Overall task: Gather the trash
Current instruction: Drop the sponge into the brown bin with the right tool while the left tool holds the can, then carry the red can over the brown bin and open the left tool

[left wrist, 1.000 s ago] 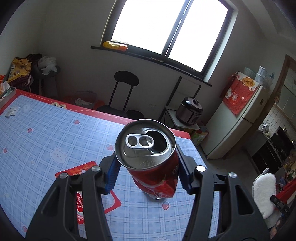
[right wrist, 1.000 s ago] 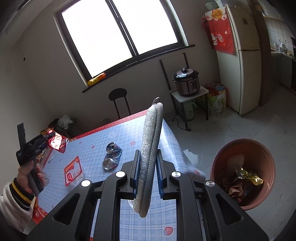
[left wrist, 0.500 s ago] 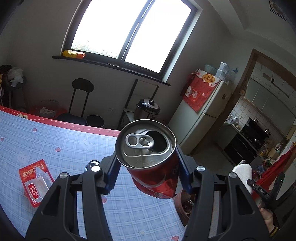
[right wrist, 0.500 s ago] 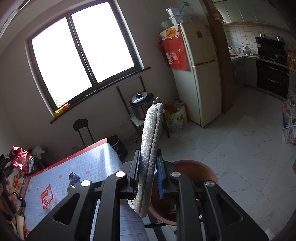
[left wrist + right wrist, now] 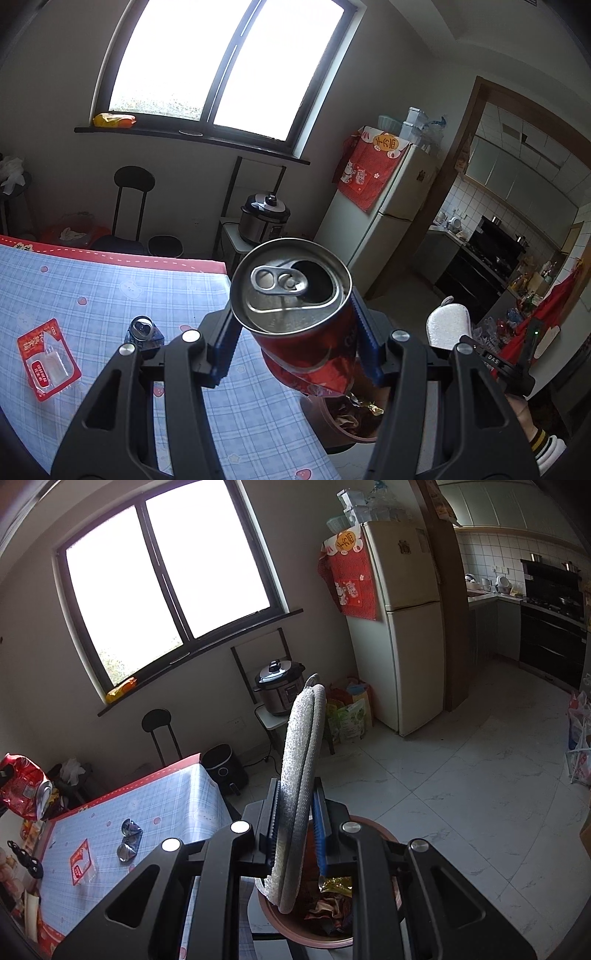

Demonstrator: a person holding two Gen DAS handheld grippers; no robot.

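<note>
Two items in hand, one per gripper, both near the bin.

Item 1: red drink can [image 5: 306, 317], dented, opened at the tab. My left gripper [image 5: 291, 350] pinches it across the body, blue-padded fingers [image 5: 221, 350] pressed into its sides; it tilts away from me, the mouth up. It hangs past the table [image 5: 110, 295] edge, over the near rim of the brown bin [image 5: 303, 936], whose wrapper litter shows just below the can's bottom.

Item 2: white pad [image 5: 299, 786], flat, fabric-edged, stood on edge. My right gripper [image 5: 295, 830] clamps its lower half between its fingers; its bottom corner hangs over the bin mouth.

Item 3, on the table, not yet collected: crushed silver can [image 5: 142, 330] and red sachet [image 5: 46, 360], well apart from each other.

Handling note, my judgement: the step is the drop of the can.
- I carry the can further over the bin's middle before I spread the fingers; at the rim it may bounce out to the floor.
- I lower it close to the litter, since a dented can falls crooked.
- I open wide in one motion, so neither pad drags it sideways.
- I keep the right gripper and pad aside from the can's path; whether the pad is trash I cannot tell.
</note>
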